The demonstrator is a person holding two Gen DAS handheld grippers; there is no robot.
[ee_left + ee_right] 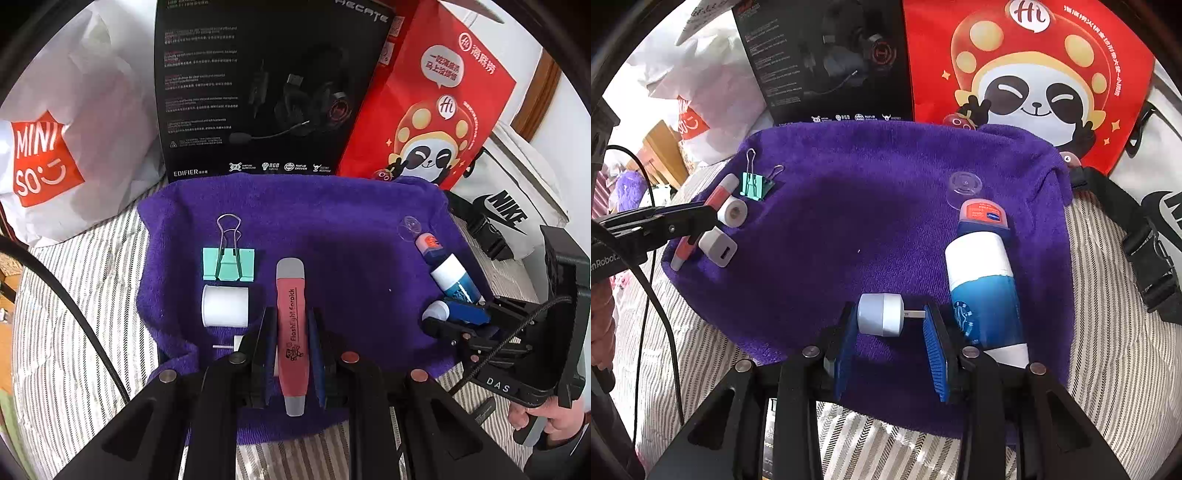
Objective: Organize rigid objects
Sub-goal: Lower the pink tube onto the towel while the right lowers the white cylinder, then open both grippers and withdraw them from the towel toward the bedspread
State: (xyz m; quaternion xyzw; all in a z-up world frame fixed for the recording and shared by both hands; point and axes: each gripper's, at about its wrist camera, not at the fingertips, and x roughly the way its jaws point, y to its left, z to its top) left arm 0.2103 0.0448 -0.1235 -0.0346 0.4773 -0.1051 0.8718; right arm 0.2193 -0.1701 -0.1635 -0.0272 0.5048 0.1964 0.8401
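Note:
A purple towel (332, 221) holds the objects. My left gripper (291, 321) is shut on a pink flashlight earpick pen (291, 295), which lies lengthwise between its fingers. Left of it are a white tape roll (225, 306) and a green binder clip (228, 264). A white charger cube (718, 245) sits beside the pen. My right gripper (892, 325) is shut on a small white USB light (881, 314), pads on its body and its plug. To its right lie a blue-and-white tube (982, 280), a small jar (984, 214) and a clear cap (964, 184).
Behind the towel stand a white Miniso bag (55, 147), a black headset box (258, 92) and a red panda bag (424, 110). A white Nike bag (509, 206) with a black strap buckle (1152, 258) lies at the right. Striped bedding (74, 332) surrounds the towel; a black cable (74, 314) crosses the left.

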